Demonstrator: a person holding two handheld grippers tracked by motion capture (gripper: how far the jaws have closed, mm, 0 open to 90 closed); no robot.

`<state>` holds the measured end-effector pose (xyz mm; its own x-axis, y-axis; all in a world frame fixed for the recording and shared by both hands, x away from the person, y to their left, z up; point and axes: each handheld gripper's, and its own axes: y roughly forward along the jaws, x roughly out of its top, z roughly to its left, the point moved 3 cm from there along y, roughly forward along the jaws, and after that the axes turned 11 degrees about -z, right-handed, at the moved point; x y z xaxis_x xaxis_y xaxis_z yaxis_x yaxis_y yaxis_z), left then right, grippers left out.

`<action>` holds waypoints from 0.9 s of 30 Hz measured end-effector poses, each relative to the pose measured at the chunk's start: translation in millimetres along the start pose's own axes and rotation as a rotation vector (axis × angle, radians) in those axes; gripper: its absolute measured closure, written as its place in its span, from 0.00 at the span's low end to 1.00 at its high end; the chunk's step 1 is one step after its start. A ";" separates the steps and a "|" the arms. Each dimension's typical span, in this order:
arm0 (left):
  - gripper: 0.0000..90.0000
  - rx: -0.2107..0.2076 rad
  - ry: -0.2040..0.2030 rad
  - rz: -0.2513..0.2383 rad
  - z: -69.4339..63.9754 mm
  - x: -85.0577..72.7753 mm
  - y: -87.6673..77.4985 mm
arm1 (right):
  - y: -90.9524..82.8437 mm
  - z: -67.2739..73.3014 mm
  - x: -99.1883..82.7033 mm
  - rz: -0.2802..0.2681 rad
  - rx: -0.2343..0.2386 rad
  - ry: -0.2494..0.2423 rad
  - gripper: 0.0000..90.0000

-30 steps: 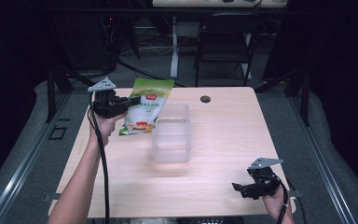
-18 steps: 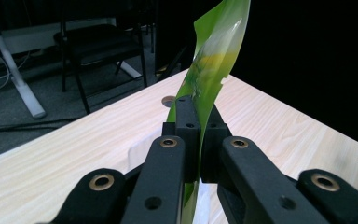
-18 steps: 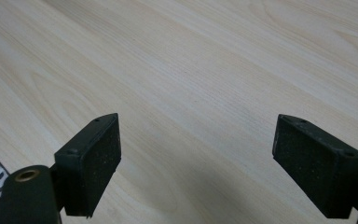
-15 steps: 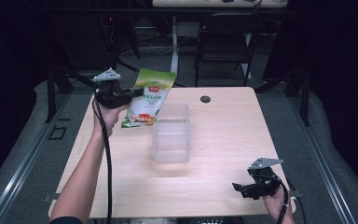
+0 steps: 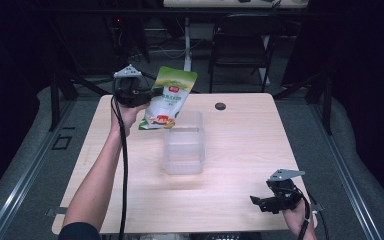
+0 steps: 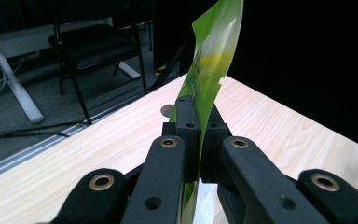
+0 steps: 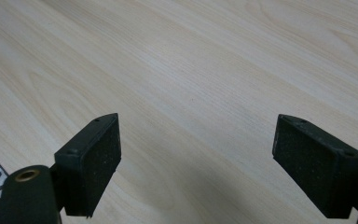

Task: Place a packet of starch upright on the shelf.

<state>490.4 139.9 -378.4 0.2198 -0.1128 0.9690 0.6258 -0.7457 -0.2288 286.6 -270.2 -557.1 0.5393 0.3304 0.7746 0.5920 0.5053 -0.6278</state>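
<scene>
Now left gripper clamps green pouch, carried aloft; next lower into clear container. Right gripper wide, idle.

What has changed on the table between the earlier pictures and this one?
The left gripper, shut on the green pouch, lifted it off the table and carried it up and toward the far edge; it now hangs tilted beside the clear container. The container, the right gripper with open jaws and the black disc stayed in place.
</scene>
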 end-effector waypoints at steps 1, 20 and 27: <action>0.99 -0.002 0.006 -0.003 0.5 -0.2 1.7 | 0.0 -0.1 0.0 0.001 0.000 0.000 0.17; 0.99 -0.058 0.054 0.047 6.2 -18.3 47.4 | 1.8 0.3 -0.5 -0.004 0.014 0.005 0.17; 0.99 -0.067 0.046 0.095 12.0 -32.7 64.6 | 1.8 0.4 -0.7 -0.003 0.021 0.004 0.16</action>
<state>532.6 103.3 -426.0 0.2405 -0.2142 0.9467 0.5516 -0.7724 -0.3149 287.0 -269.2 -558.7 0.5401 0.3259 0.7760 0.5811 0.5226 -0.6239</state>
